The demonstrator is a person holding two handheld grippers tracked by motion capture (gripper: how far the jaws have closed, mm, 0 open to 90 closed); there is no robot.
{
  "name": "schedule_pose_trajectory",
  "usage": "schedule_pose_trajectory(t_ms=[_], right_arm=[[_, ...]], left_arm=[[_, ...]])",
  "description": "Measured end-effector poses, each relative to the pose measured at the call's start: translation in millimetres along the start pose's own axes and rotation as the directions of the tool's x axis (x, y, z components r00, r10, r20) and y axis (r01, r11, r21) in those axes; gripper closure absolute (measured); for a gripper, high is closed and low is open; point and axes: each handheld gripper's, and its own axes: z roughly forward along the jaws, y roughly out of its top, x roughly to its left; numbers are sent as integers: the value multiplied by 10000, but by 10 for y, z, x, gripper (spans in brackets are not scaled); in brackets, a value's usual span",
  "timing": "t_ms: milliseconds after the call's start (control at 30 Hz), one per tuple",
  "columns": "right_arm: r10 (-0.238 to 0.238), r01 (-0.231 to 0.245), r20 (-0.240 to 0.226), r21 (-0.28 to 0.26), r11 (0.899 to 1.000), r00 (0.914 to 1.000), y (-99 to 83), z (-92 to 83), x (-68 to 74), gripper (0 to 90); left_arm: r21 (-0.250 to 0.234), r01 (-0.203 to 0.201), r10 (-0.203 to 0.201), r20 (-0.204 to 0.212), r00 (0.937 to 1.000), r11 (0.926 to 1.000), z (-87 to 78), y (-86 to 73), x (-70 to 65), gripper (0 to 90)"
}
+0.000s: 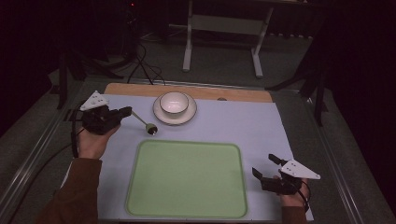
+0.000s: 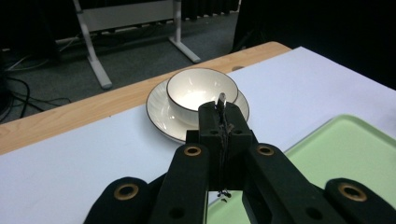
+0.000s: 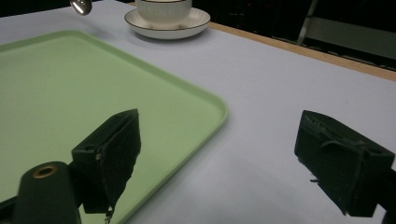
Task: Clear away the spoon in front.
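left gripper [image 1: 125,112]: jaws clamped on spoon [image 1: 143,122] handle, bowl end held out over the mat
right gripper [image 1: 265,169]: jaws spread wide, nothing between, just right of tray [image 1: 187,179]
cup [image 1: 174,103]: on saucer [image 1: 175,116], far side of mat [image 1: 224,126]
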Motion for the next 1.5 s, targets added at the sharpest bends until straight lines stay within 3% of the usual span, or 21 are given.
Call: schedule_pose_trajectory(t_ms=[233,567,833,967,1067,1200,1300,1467,1500], right_arm=[[-3,3,-23,19,10000,10000,-1,4,1,142],[14,-13,-40,89,10000,10000,-2,10,6,142],[10,-9,-41,74,10000,10000,-3,6,2,142],[14,-14,-40,88,10000,10000,-2,7,4,142],[3,-3,-42,99,10000,10000,-2,7,7,142],[11,-11,-31,117,9999,10000,-3,9,5,142],[-2,2,-40,127,9999,10000,-2,12,6,142],[-4,4,-37,137,9999,10000,-2,11,8,142],[-6,6,-32,139,9999,10000,-2,11,7,142]], left_arm=[[266,-124,121,107,9999,9996,-82,-34,-16,894],[575,70,-91,354,9993,9983,-127,-147,-9,894],[965,-7,-45,539,9985,9953,-138,-185,-53,894],[1411,-2,-81,582,9983,9900,-125,-201,-70,894],[1743,197,-317,666,9973,9845,-113,-204,-67,894],[2420,568,-773,759,9941,9686,-52,-197,-41,895],[2466,796,-991,680,9927,9658,16,-185,-14,895],[2309,543,-572,56,9983,9715,157,-163,-23,861],[2058,416,-414,-52,9991,9777,243,-167,-15,861]])
